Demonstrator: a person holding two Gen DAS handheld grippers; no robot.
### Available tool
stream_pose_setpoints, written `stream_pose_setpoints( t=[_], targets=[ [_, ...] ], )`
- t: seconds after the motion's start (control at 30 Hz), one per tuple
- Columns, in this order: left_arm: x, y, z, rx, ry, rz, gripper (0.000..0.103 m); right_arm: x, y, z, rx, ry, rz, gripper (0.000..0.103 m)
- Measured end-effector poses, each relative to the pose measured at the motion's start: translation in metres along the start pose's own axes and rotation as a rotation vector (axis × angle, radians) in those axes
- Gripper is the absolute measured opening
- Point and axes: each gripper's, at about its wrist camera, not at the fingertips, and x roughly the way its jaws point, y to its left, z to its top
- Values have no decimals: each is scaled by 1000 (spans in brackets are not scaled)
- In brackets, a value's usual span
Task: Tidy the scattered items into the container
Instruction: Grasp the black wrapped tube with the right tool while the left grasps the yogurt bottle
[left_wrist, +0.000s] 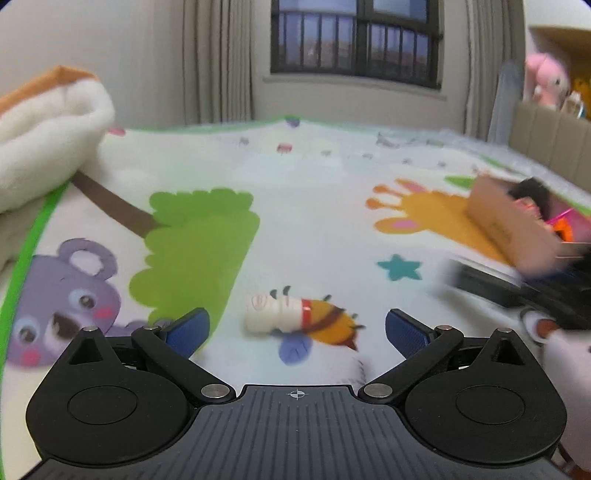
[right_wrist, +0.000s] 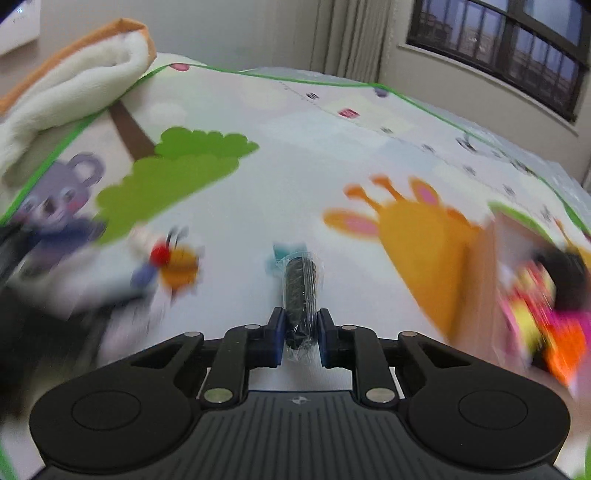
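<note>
On the printed play mat (left_wrist: 314, 206), a small white bottle (left_wrist: 271, 314) with a red band lies on its side over a bee picture. My left gripper (left_wrist: 297, 332) stands open just in front of it, its blue pads (left_wrist: 188, 328) wide apart and holding nothing. My right gripper (right_wrist: 300, 332) is shut on a black ribbed cylinder (right_wrist: 301, 288) wrapped in clear plastic, held above the mat (right_wrist: 295, 166). The cardboard box (left_wrist: 513, 225) sits to the right with colourful items inside; in the right wrist view the box (right_wrist: 480, 266) is blurred. The white bottle (right_wrist: 142, 240) is a blur at the left there.
A folded white and orange blanket (left_wrist: 48, 122) lies at the mat's far left edge. A padded beige rail (left_wrist: 554, 147) borders the right side, with a pink plush (left_wrist: 546, 79) behind it. A window and curtains stand beyond the mat. A blurred dark device (left_wrist: 495, 288) lies right of my left gripper.
</note>
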Motion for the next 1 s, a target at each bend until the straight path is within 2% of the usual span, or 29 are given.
stream_pose_setpoints(
  t=[0.07,0.2,0.37,0.43,0.47,0.5,0.57,0.63,0.67,0.83,0.93,1.0],
  targets=[
    [12,0,5,-1,24,-15,103,-24,-10,-26,34,8,-8,17],
    [22,-5,10,30,19,13,103,-65,-22,-76,59,-6,-47,17],
    [33,-10,10,45,21,26,101,-84,-31,-117,80,5,-99,17],
    [37,-10,9,49,37,32,90,-91,-34,-129,78,1,-115,17],
    [40,-9,8,49,51,35,73,-94,-36,-133,79,-5,-115,17],
    [41,-8,8,46,60,35,67,-98,-38,-137,82,-10,-111,17],
    [40,-7,8,37,58,34,65,-104,-43,-144,88,-17,-99,17],
    [37,-7,9,34,50,51,49,-108,-46,-150,87,-23,-96,17],
    [36,-7,9,31,51,49,48,-109,-48,-153,87,-25,-96,17],
    [17,-29,7,58,47,-18,48,-111,-55,-165,87,-41,-110,20],
    [-6,-56,3,76,38,-113,48,-114,-61,-170,83,-56,-137,30],
    [-24,-78,-3,99,35,-181,48,-116,-64,-174,72,-63,-171,33]
  ],
)
